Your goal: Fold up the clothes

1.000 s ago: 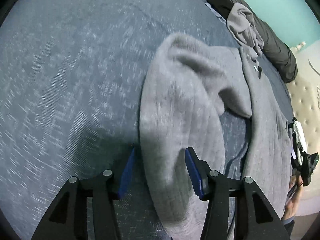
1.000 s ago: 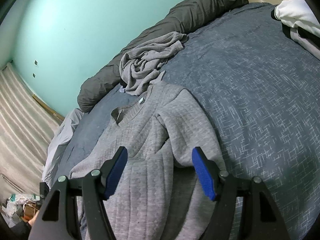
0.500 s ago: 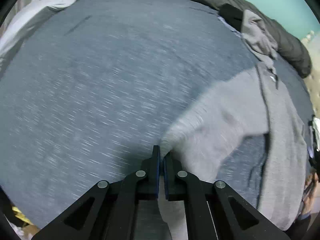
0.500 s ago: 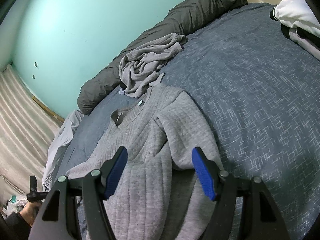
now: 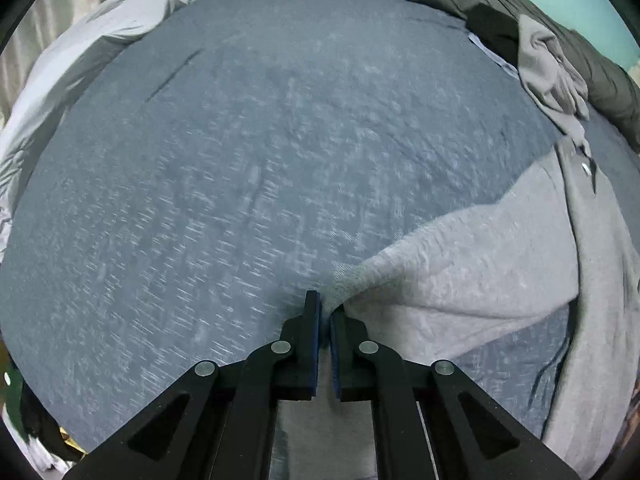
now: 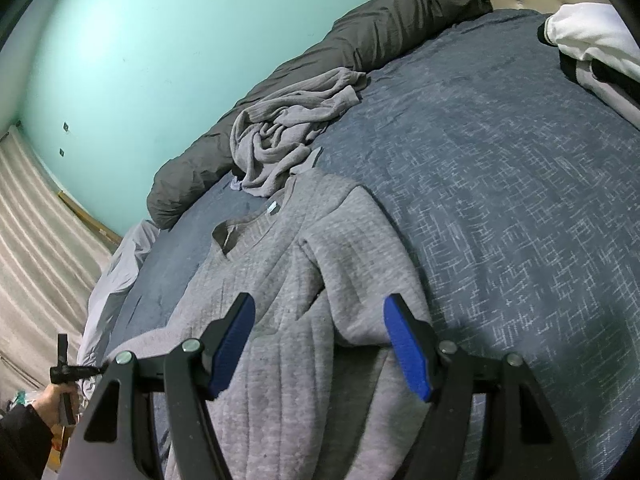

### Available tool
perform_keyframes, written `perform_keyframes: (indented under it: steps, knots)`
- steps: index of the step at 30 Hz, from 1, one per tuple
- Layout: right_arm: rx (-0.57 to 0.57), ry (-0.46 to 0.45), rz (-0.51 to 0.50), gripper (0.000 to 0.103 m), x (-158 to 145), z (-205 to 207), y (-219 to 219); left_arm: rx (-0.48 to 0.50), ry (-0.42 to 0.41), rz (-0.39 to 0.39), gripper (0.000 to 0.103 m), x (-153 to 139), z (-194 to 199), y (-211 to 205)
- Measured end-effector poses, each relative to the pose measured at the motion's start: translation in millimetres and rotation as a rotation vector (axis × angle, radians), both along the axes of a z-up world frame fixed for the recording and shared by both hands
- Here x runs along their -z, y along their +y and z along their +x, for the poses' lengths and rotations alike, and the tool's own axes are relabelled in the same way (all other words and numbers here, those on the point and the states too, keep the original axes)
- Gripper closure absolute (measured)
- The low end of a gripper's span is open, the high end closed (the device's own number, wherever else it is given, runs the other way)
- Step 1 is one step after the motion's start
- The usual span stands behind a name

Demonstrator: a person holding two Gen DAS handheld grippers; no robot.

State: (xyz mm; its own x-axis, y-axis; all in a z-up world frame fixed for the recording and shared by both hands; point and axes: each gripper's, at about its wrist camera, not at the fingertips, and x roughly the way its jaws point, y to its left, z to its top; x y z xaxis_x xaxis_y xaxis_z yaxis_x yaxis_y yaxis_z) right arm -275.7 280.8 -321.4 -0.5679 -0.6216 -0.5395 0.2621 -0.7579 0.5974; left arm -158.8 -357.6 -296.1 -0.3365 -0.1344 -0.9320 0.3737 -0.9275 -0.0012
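Note:
A grey quilted sweater point(image 6: 304, 280) lies spread on the blue-grey bedspread point(image 6: 520, 200), neck towards the wall. My left gripper point(image 5: 325, 312) is shut on the end of the sweater's sleeve point(image 5: 440, 280) and holds it pulled out sideways over the bedspread point(image 5: 240, 180); the sweater body point(image 5: 608, 280) lies at the right. My right gripper point(image 6: 320, 340) is open and empty above the sweater's body, with the other sleeve folded across below it. The left gripper also shows in the right wrist view point(image 6: 76, 372) at the far left.
A crumpled grey garment point(image 6: 288, 132) lies beyond the collar against a dark rolled duvet point(image 6: 360, 44). A white and black garment point(image 6: 592, 48) lies at the far right. A pale sheet point(image 5: 80, 60) hangs at the bed's far side. A turquoise wall point(image 6: 160, 40) stands behind.
My left gripper shut on the sleeve end and has drawn the sleeve outward, away from the sweater body, until it lies stretched. My right gripper stayed open and barely moved.

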Motion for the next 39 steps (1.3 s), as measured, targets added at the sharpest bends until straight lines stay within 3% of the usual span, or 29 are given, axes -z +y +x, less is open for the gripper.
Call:
perform_keyframes:
  steps: [2, 5, 9, 12, 16, 19, 26, 30, 31, 35, 39]
  knots:
    - [0.019, -0.007, 0.001, 0.035, -1.5, -0.2, 4.0, -0.013, 0.009, -0.007, 0.089, -1.2, 6.4, 5.1]
    - [0.041, -0.017, -0.011, 0.035, -5.4, 1.9, 12.2, -0.024, 0.057, 0.031, 0.088, -13.0, 21.9, 10.9]
    - [0.090, -0.062, -0.025, 0.035, -9.7, 10.4, 29.2, 0.043, 0.112, 0.073, 0.083, -32.9, 46.9, 36.5]
    - [0.043, -0.091, 0.048, 0.035, -13.3, 25.6, 34.2, 0.083, 0.156, 0.106, 0.073, -50.3, 66.8, 53.2]
    - [-0.027, -0.202, 0.075, 0.035, -6.3, 49.5, 41.5, 0.102, 0.190, 0.166, 0.072, -62.9, 91.5, 66.2]
    - [-0.067, -0.254, 0.114, 0.035, -4.3, 67.6, 41.5, 0.141, 0.193, 0.183, 0.047, -63.7, 101.0, 81.7]
    - [-0.132, -0.370, 0.156, 0.037, 11.1, 90.3, 20.5, 0.244, 0.262, 0.206, 0.045, -72.9, 131.5, 121.6]
    - [-0.151, -0.385, 0.209, 0.055, 16.2, 91.7, 3.0, 0.253, 0.312, 0.239, 0.045, -80.8, 145.6, 132.1]
    - [-0.145, -0.395, 0.194, 0.065, 19.0, 90.7, 2.9, 0.258, 0.319, 0.247, 0.045, -83.3, 148.8, 135.1]
    - [-0.155, -0.426, 0.147, 0.086, 30.7, 85.6, 0.7, 0.274, 0.341, 0.261, 0.045, -91.8, 157.2, 146.3]
    - [-0.157, -0.419, 0.137, 0.098, 33.5, 84.4, 5.0, 0.289, 0.344, 0.269, 0.045, -96.8, 160.7, 154.4]
